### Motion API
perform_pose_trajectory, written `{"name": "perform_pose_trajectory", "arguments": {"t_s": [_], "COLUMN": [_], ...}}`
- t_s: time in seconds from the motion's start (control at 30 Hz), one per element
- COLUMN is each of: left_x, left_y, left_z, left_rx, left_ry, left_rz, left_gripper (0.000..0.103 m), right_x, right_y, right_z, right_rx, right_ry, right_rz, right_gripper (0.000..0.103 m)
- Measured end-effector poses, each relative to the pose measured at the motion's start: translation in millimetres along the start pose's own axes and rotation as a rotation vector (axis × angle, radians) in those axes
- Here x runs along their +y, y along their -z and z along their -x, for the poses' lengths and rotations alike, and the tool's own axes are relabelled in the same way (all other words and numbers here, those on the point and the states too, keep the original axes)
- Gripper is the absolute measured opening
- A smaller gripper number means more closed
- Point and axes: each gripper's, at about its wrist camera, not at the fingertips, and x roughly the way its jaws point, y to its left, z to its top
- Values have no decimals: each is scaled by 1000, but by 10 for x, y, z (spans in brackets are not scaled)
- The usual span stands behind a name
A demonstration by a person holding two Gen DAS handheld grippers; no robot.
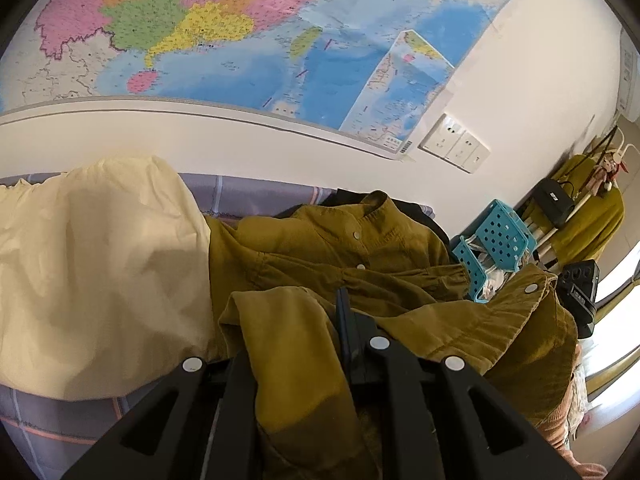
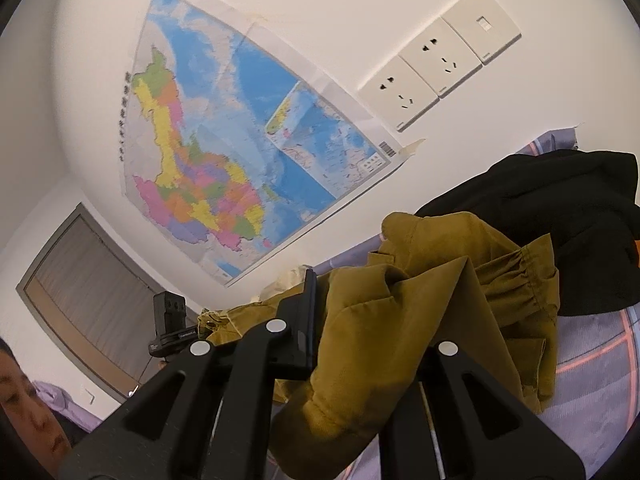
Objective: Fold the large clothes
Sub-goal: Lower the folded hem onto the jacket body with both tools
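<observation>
An olive-brown corduroy shirt (image 1: 344, 248) with snap buttons lies crumpled on the checked bed sheet (image 1: 48, 420). My left gripper (image 1: 304, 320) is shut on a fold of this shirt, and the cloth drapes over its left finger. My right gripper (image 2: 384, 304) is shut on another part of the same shirt (image 2: 400, 320), with cloth bunched between and over the fingers. The other gripper (image 2: 170, 322) shows at the left in the right wrist view, and the right gripper's body (image 1: 580, 292) shows at the right in the left wrist view.
A cream garment (image 1: 92, 264) lies left of the shirt. A black garment (image 2: 560, 216) lies behind it. A blue perforated basket (image 1: 492, 240) and a drying rack (image 1: 580, 208) stand at the right. A map (image 1: 240, 32) and wall sockets (image 1: 456, 144) are on the wall. A person's face (image 2: 24, 408) is at the lower left.
</observation>
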Motion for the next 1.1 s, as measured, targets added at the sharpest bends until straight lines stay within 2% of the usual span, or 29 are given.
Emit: {"name": "perform_pose_trajectory", "arguments": {"t_s": [0.8,1.1], "left_x": [263,433], "left_y": [-500,-636], "left_z": [-904,-1189], "left_rx": [97,147], "left_ry": [-128,-142], "left_rz": [43,92], "left_gripper": [14,16], "right_x": [-620,-897], "right_y": [-439,-541], "right_z": [-657,-906], "right_rx": [56,85], "right_ry": [134,176], "right_rz": [-132,-181], "right_gripper": [11,12]}}
